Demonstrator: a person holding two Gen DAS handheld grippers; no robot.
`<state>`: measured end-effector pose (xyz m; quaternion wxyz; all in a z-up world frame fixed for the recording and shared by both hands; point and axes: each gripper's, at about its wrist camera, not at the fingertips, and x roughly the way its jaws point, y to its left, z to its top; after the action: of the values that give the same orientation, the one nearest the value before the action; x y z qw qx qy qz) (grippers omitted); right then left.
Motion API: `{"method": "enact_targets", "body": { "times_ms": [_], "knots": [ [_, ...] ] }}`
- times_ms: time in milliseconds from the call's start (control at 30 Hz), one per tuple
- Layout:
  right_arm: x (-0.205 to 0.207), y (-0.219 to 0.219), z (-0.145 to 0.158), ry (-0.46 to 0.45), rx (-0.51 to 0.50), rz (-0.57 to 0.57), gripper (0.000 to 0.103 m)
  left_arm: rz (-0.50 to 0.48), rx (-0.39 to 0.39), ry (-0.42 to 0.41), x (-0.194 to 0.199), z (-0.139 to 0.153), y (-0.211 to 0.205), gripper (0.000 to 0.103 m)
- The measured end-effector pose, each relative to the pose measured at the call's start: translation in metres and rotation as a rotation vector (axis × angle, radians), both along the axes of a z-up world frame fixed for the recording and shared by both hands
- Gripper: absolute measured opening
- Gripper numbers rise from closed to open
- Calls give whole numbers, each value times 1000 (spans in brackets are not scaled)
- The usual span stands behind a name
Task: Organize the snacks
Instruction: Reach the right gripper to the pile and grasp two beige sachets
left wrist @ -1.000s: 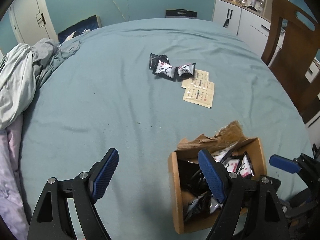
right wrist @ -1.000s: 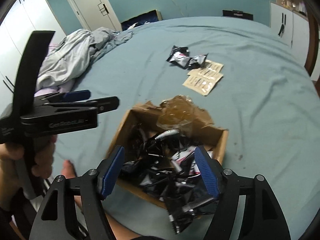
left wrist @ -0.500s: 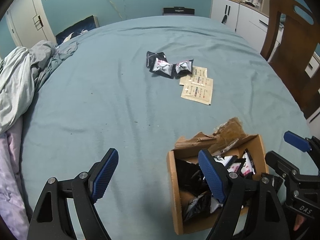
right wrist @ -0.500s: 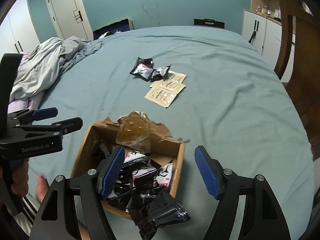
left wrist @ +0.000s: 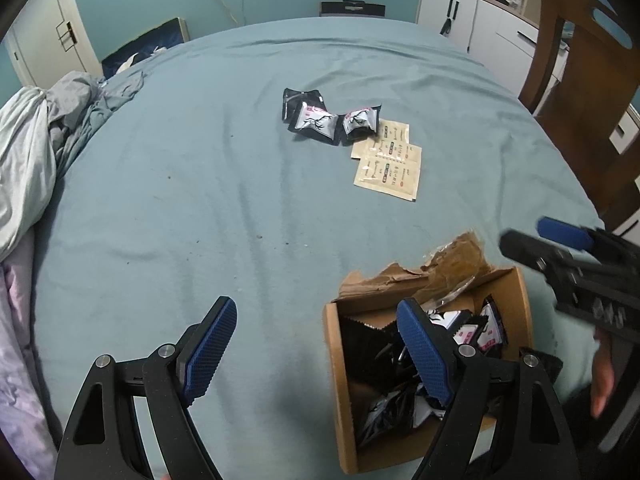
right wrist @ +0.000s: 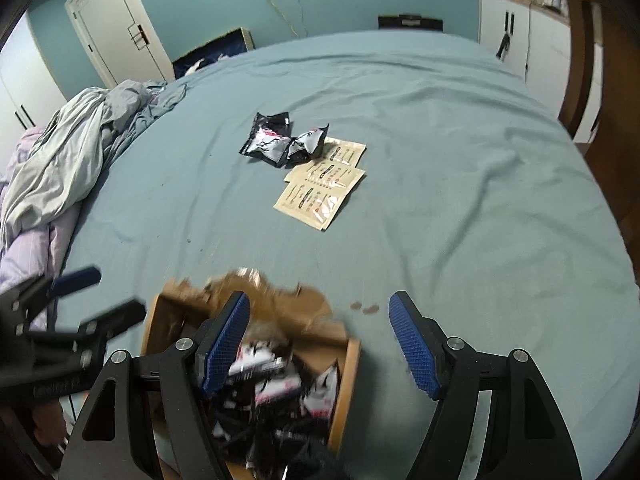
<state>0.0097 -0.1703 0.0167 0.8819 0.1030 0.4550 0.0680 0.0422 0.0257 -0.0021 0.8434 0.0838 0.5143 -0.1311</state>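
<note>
Sitting near the front edge of the teal-sheeted bed [left wrist: 248, 168], an open brown cardboard box [left wrist: 334, 364] with torn flaps holds a jumble of black-and-white foil snack packets [left wrist: 472, 328], some with pink-red print. Farther out on the bed, well apart from the box, three more black foil snack packets with a white antler print [left wrist: 320, 118] lie touching each other, and just beside them, overlapping their right edge, three flat beige paper sachets with small print [left wrist: 390, 168] lie stacked in a staggered row. Left tool [left wrist: 312, 356], black frame with blue ribbed pads, stands wide with nothing between the pads; its right pad hangs over the box's left part, its left pad over bare sheet. Right tool [right wrist: 320, 344], same build, is parted about midway, nothing gripped; its left pad sits over the box's far rim, its right pad over bare sheet right of the box; box contents in that view are motion-blurred. Each tool shows at the edge of the other's view, with part of a hand [left wrist: 602, 376] on the right one. Beyond: a crumpled grey-white duvet [left wrist: 28, 148] at the bed's left, a brown wooden chair [left wrist: 580, 92] at right, white cabinets [left wrist: 476, 20] and a white door [right wrist: 108, 28] against teal walls.
</note>
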Motion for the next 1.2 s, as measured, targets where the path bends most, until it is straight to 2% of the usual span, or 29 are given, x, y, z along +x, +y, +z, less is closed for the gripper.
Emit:
{"method": "enact_targets", "body": {
  "times_ms": [333, 400, 500, 600, 767, 800, 933, 1033, 1133, 1200],
  "knots": [
    [115, -8, -25, 305, 143, -44, 72, 38, -40, 11, 20, -1, 5, 84],
    [144, -6, -38, 400, 156, -61, 72, 55, -52, 12, 23, 0, 10, 84],
    [182, -4, -55, 479, 175, -102, 72, 80, -66, 17, 27, 0, 17, 84],
    [211, -1, -66, 507, 172, -154, 72, 105, -85, 20, 31, 0, 23, 83],
    [245, 9, -78, 534, 104, -208, 73, 136, -115, 23, 36, 1, 32, 83],
    [252, 12, -78, 528, 83, -220, 75, 140, -120, 25, 37, 1, 33, 83],
    [271, 20, -82, 551, 69, -243, 95, 151, -147, 38, 39, 1, 36, 84],
    [281, 33, -89, 570, 15, -229, 99, 153, -147, 39, 39, 1, 36, 83],
    [284, 45, -89, 545, -65, -201, 97, 147, -141, 41, 39, -1, 36, 83],
    [282, 45, -87, 526, -92, -202, 88, 144, -133, 35, 38, -1, 35, 84]
  ]
}}
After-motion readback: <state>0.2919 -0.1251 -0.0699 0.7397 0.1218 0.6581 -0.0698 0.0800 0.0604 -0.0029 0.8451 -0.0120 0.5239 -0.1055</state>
